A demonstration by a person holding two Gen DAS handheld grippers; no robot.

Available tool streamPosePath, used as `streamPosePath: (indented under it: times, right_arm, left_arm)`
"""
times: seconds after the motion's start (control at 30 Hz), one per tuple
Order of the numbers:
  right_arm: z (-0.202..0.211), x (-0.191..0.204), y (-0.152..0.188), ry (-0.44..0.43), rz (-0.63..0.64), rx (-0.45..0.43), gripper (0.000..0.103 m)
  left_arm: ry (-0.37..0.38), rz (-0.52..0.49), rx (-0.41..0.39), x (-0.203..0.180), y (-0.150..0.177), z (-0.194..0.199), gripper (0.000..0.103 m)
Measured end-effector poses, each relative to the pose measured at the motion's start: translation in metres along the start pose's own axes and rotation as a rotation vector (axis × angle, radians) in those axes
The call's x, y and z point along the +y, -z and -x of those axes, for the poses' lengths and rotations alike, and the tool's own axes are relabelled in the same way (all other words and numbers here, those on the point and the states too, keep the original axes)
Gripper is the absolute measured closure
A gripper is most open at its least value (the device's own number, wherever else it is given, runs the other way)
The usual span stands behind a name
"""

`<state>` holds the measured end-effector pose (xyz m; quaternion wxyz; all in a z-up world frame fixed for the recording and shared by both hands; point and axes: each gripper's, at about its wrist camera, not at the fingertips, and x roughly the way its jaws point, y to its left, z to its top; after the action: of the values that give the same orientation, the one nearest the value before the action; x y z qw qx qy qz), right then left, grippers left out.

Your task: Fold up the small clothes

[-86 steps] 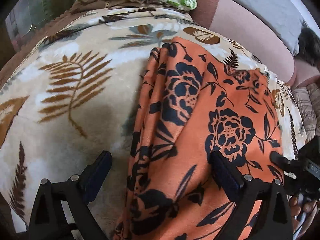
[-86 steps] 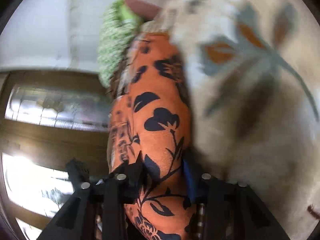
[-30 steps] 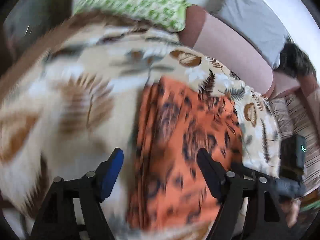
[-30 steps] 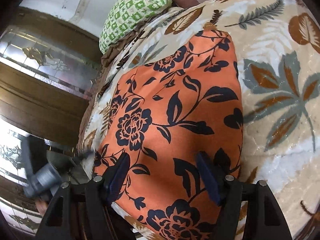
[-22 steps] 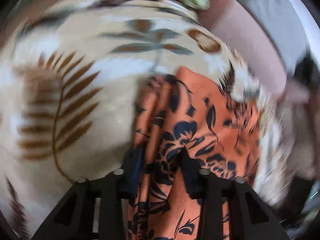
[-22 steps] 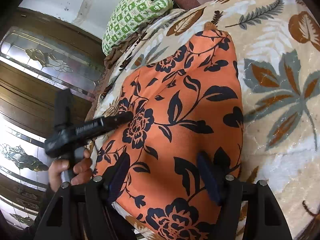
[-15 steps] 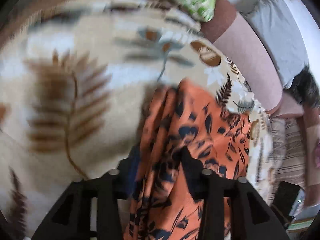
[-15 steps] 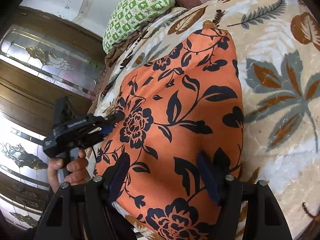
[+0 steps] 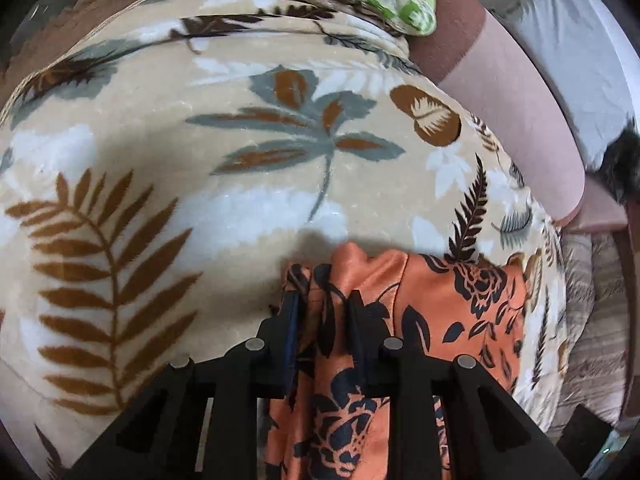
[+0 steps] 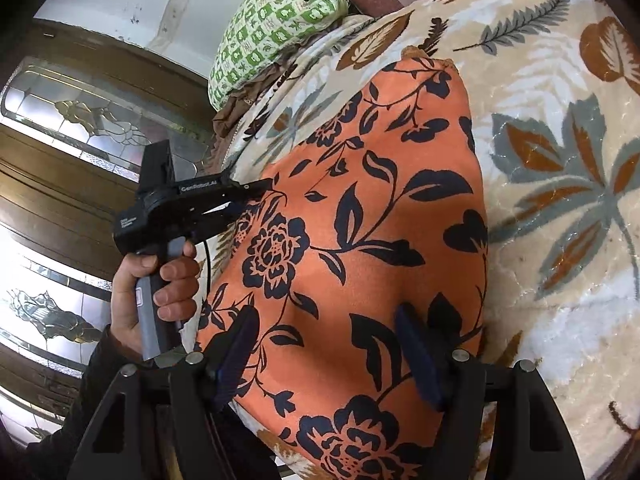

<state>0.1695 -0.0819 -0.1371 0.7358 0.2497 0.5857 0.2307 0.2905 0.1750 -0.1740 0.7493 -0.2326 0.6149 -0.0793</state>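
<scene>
Left gripper pinches the garment's corner

The left gripper (image 9: 322, 308), jaws just narrowed onto a bunched fold, holds the orange floral garment (image 10: 360, 216) lying lengthwise on the bed blanket (image 9: 160, 152); the right gripper (image 10: 326, 344) hovers wide over its lower end.

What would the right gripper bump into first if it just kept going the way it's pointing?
Most likely the orange flowered cloth: the right gripper hangs open right over it, angled downward. How much gap remains is unclear.

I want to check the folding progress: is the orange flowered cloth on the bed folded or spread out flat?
Folded. The orange cloth lies as a narrow doubled strip on the leaf blanket, with layered edges bunched at its end.
</scene>
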Motion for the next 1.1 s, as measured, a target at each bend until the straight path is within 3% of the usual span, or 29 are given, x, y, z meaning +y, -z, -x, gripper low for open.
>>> streamPosePath:
  times: [0.1, 0.3, 0.37, 0.4, 0.5, 0.67, 0.77, 0.9, 1.0, 1.03, 1.1]
  right_arm:
    - [0.006, -0.001, 0.000, -0.014, -0.025, -0.016, 0.029]
    - [0.028, 0.016, 0.000, -0.038, 0.013, -0.059, 0.029]
    - [0.020, 0.010, 0.000, 0.022, -0.018, -0.046, 0.028]
    - [0.009, 0.002, 0.001, 0.052, -0.048, -0.010, 0.028]
    - [0.021, 0.011, -0.005, 0.019, -0.036, -0.055, 0.028]
    - [0.027, 0.014, -0.041, -0.015, -0.041, -0.129, 0.024]
    - [-0.001, -0.019, -0.055, 0.000, -0.188, -0.043, 0.024]
    - [0.033, 0.011, -0.037, -0.072, -0.096, -0.109, 0.024]
    - [0.047, 0.013, -0.015, 0.022, -0.050, -0.131, 0.023]
    - [0.048, 0.009, -0.008, 0.026, -0.058, -0.127, 0.019]
    - [0.033, -0.005, 0.005, 0.005, -0.089, -0.037, 0.016]
  left_arm:
    - [-0.057, -0.022, -0.068, -0.004, 0.014, 0.024, 0.059]
    - [-0.155, -0.255, -0.171, -0.034, 0.072, 0.070, 0.056]
    - [-0.180, -0.319, -0.197, -0.041, 0.092, 0.081, 0.049]
    - [-0.222, -0.349, -0.213, -0.044, 0.103, 0.081, 0.039]
    - [-0.422, -0.416, -0.159, -0.036, 0.118, 0.048, 0.037]
    - [-0.349, -0.320, -0.160, -0.017, 0.117, 0.051, 0.037]
    - [-0.346, -0.319, -0.158, -0.019, 0.120, 0.055, 0.037]
    - [-0.356, -0.327, -0.185, -0.021, 0.127, 0.066, 0.037]
    - [-0.361, -0.335, -0.197, -0.024, 0.132, 0.068, 0.037]
    - [-0.361, -0.336, -0.196, -0.025, 0.134, 0.069, 0.037]
    - [-0.360, -0.338, -0.192, -0.026, 0.138, 0.068, 0.037]
